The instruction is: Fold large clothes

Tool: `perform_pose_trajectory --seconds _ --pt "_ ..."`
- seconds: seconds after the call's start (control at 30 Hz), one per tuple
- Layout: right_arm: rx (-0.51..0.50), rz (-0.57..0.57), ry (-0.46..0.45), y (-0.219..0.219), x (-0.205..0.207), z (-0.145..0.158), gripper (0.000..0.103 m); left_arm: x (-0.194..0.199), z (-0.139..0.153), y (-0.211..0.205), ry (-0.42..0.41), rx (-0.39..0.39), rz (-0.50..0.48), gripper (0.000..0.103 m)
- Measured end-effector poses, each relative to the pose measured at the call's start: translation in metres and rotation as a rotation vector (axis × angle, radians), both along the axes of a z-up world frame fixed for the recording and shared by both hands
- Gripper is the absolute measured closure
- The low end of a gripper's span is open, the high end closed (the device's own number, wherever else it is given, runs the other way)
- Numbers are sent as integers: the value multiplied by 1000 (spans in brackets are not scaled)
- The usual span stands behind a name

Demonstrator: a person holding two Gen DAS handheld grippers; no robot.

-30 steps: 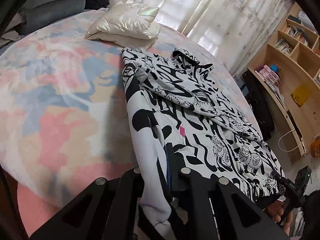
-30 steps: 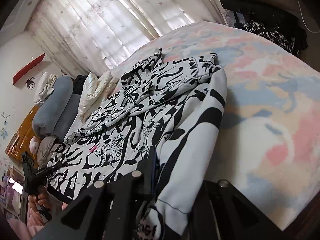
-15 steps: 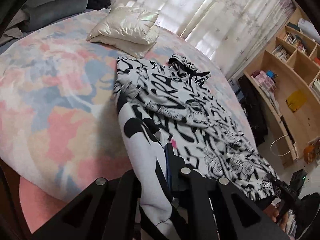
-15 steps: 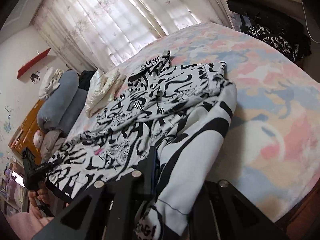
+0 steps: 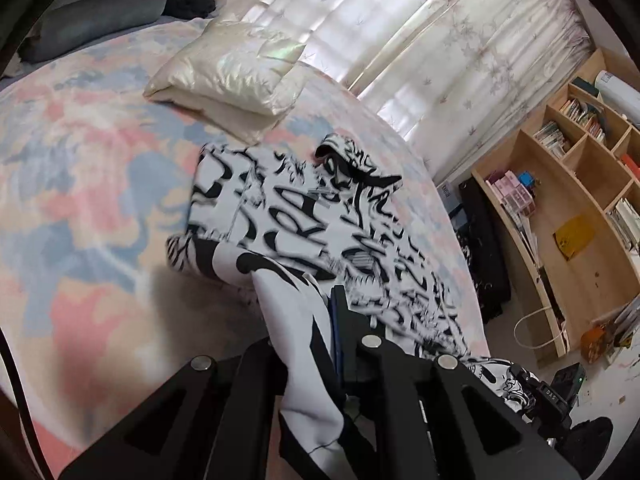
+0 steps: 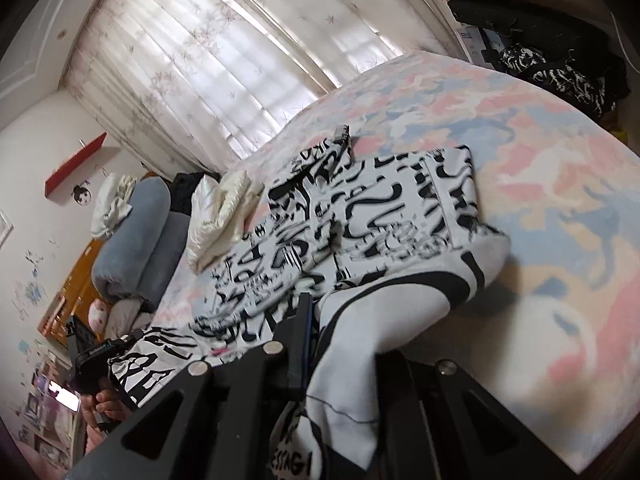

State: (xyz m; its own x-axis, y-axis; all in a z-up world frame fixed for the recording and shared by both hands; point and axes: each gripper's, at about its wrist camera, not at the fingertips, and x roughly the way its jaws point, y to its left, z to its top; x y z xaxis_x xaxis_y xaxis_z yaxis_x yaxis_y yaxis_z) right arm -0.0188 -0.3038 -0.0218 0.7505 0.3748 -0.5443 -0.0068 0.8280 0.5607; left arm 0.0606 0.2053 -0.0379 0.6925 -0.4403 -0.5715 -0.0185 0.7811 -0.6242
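Garment hem lifted higher off bed, both tongs still clamped.

Left gripper: black two-finger tool, fingers closed tight, pinching fold of black-and-white printed garment; points forward and downward. Right gripper: black fingers likewise closed, clamped on white edge of same garment; tilted downward. In left wrist view, right gripper appears small at lower right, gripping far hem corner. In right wrist view, left gripper appears at lower left, person's hand wrapped around its handle, fingers curled.
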Motion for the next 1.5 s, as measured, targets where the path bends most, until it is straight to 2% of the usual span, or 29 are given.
perform_pose_trajectory --seconds 0.23,0.37,0.43,0.5,0.53,0.6,0.63,0.67,0.73,0.8,0.83,0.93,1.07,1.2,1.4,1.5 --pt "78 -22 -1 -14 64 10 94 73 6 -3 24 -27 23 98" --pt "75 -16 34 -19 120 12 93 125 3 -6 48 16 30 96" --pt "68 -14 54 -20 150 10 89 148 -2 -6 59 31 28 95" --pt "58 -30 81 -22 183 4 89 178 -12 -8 95 38 33 92" --pt "63 -35 102 -23 199 -1 87 197 -20 -8 117 29 29 87" --pt "82 -55 163 -27 228 -18 84 225 -30 -7 128 16 26 65" --pt "107 -62 192 -29 243 -28 75 232 -33 -6 125 8 34 45" --pt "139 -67 201 -32 254 -36 65 243 -36 -1 113 -8 61 33" --pt "236 -67 183 -36 269 -50 27 257 -39 8 82 -41 112 30" --pt "290 -59 158 -36 279 -55 12 272 -41 13 70 -65 137 30" --pt "291 -68 140 -36 282 -54 12 278 -43 14 74 -56 139 30" --pt "222 -45 119 -27 290 -48 12 292 -47 7 86 36 112 30" --pt "58 -13 109 -18 294 -41 12 305 -65 -11 120 205 -7 30" --pt "-83 -20 154 -23 297 -52 12 311 -87 -19 165 331 -64 30" --pt "-270 -38 191 -33 307 -74 13 322 -106 -35 196 432 -146 30" --pt "-319 -16 213 -33 317 -85 16 326 -111 -44 199 488 -165 30"
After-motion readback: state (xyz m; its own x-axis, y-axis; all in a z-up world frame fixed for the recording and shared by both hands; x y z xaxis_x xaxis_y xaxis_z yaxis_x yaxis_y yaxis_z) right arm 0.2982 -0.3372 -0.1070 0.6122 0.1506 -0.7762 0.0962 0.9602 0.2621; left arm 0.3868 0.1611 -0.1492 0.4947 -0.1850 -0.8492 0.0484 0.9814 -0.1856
